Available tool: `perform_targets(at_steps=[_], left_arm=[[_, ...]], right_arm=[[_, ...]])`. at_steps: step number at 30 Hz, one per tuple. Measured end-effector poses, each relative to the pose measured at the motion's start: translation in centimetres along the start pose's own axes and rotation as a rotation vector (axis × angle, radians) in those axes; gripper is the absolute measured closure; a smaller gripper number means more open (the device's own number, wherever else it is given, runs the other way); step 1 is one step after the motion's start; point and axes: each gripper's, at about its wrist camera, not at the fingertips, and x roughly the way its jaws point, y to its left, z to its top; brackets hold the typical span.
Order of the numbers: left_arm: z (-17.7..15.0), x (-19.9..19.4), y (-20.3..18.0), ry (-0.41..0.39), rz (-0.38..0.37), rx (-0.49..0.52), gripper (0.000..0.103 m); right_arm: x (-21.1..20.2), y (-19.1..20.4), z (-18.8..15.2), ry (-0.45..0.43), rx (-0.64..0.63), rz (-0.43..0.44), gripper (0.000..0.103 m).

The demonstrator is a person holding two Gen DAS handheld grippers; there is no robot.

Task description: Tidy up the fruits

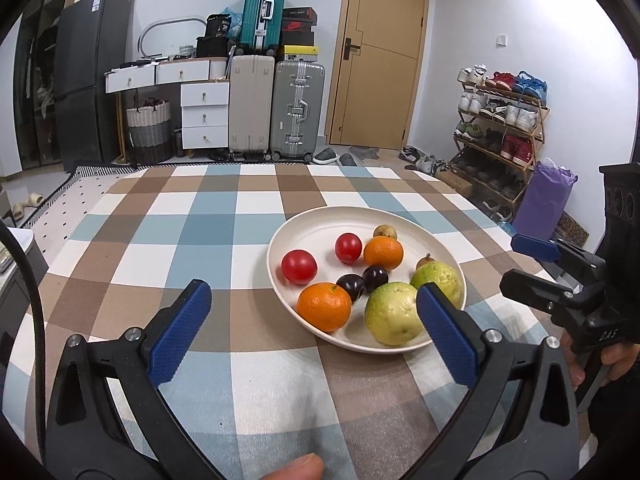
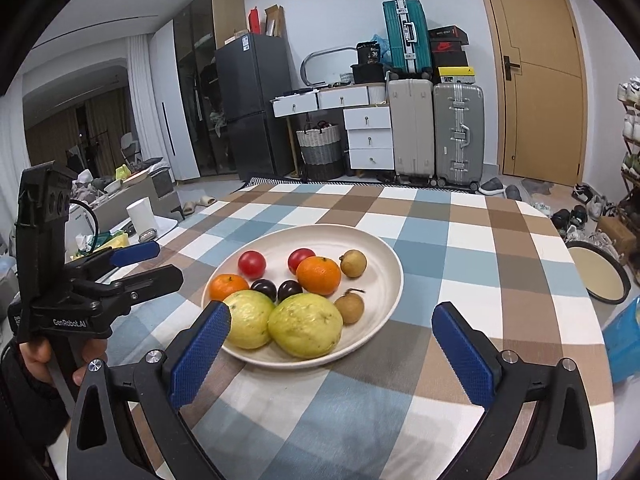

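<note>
A cream plate point(image 1: 296, 232) point(image 2: 384, 252) on the checked tablecloth holds two green-yellow guavas point(image 1: 394, 318) point(image 2: 306, 326), two oranges point(image 1: 324, 306) point(image 2: 319, 275), two red tomatoes point(image 1: 299, 266) point(image 2: 252, 263), two dark plums point(image 1: 375, 278) point(image 2: 264, 289) and two small brown fruits point(image 1: 385, 232) point(image 2: 353, 263). My left gripper point(image 1: 314, 322) is open and empty, just in front of the plate's near-left side. My right gripper point(image 2: 330, 346) is open and empty, in front of the plate's near edge. Each gripper shows in the other's view, the right point(image 1: 536, 268) beside the plate's right, the left point(image 2: 148, 264) beside its left.
A second empty dish with a dark rim point(image 2: 598, 276) sits at the table's right edge, with a blue object point(image 2: 626, 344) near it. Beyond the table stand suitcases point(image 1: 298, 108), a white drawer unit point(image 1: 204, 116), a shoe rack point(image 1: 500, 128) and a fridge point(image 2: 250, 104).
</note>
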Motion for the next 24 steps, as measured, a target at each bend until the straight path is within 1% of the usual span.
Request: perform_targets(at_steps=[7, 9, 17, 24], left_arm=[[-0.5, -1.2, -0.2, -0.012, 0.0, 0.001, 0.001], [-0.8, -1.4, -0.3, -0.012, 0.0, 0.003, 0.001], [-1.0, -1.2, -1.4, -0.008, 0.014, 0.06, 0.001], [-1.1, -1.2, -1.6, -0.006, 0.012, 0.066, 0.001]], right_arm=[[-1.3, 0.3, -0.5, -0.034, 0.0, 0.02, 0.0], [-1.2, 0.3, -0.4, -0.029, 0.003, 0.02, 0.0], [-1.4, 0.3, -0.5, -0.036, 0.005, 0.017, 0.0], [-1.6, 0.7, -0.4, -0.042, -0.019, 0.016, 0.0]])
